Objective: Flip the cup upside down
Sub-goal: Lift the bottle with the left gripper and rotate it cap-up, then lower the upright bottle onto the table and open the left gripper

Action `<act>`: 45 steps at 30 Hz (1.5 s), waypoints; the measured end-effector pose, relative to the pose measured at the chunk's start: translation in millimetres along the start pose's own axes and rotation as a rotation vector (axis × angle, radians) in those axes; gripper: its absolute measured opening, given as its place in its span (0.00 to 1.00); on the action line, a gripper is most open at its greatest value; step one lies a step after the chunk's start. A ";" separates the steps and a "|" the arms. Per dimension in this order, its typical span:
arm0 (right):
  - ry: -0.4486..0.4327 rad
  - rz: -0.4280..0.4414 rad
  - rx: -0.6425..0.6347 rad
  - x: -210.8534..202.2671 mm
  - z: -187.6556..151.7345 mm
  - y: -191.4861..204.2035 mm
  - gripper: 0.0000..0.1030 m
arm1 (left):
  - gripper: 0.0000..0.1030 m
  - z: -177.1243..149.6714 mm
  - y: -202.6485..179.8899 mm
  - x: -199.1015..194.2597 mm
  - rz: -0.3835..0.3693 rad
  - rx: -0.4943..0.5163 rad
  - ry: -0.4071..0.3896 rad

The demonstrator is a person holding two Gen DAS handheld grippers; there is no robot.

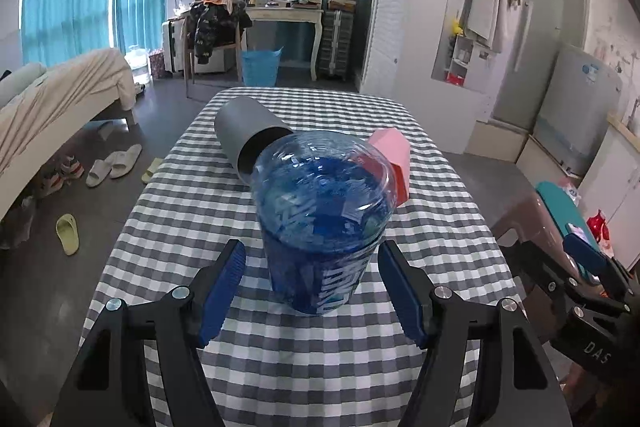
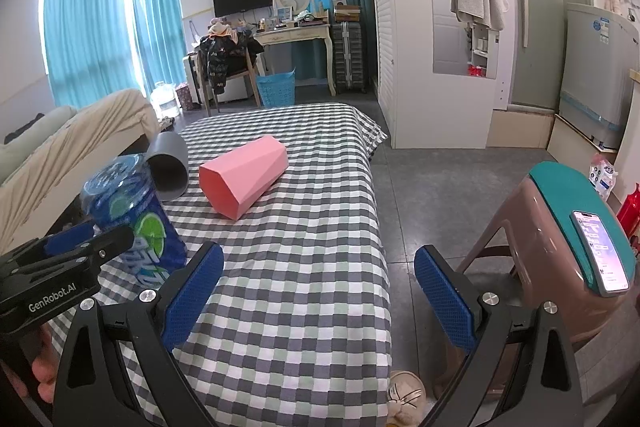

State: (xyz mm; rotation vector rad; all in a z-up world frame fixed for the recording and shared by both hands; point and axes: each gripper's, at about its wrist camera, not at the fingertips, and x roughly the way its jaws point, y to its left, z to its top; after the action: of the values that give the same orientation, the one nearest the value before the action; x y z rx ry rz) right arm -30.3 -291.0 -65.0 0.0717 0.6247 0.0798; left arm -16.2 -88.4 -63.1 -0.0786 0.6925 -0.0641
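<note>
We are holding our left gripper with its blue pads spread apart, one on either side of a blue plastic cup that is standing bottom-up on the checkered tablecloth; neither pad is touching it, and small gaps are showing on both sides. Just behind that cup a grey cup is lying on its side with its dark mouth turned toward us, and the blue cup is partly blocking our view of it. To the right of it a pink faceted cup is also lying on its side, half hidden behind the blue one. We are keeping our right gripper wide open over the table's near right edge, gripping nothing, with the pink cup well ahead of it to the left. Beyond its right pad a phone is resting on a brown stool.
</note>
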 end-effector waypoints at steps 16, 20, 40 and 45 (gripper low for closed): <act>-0.077 0.019 -0.044 -21.3 3.1 20.4 0.94 | 0.69 11.3 1.1 -67.3 -0.058 0.059 -0.162; -0.132 0.038 -0.063 -40.1 8.6 31.3 0.94 | 0.69 12.2 6.4 -95.9 -0.038 0.084 -0.247; -0.198 0.068 -0.129 -37.5 -15.1 76.7 1.00 | 1.00 -29.4 68.4 -76.8 0.120 0.003 -0.332; -0.194 0.057 -0.140 -29.3 -17.2 83.0 1.00 | 1.00 -32.1 77.3 -69.4 0.119 -0.007 -0.325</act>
State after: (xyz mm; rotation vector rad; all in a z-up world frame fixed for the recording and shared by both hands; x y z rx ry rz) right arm -68.5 -210.6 -54.3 -0.0376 0.4224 0.1698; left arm -87.5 -7.3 -50.9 -0.0524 0.3715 0.0646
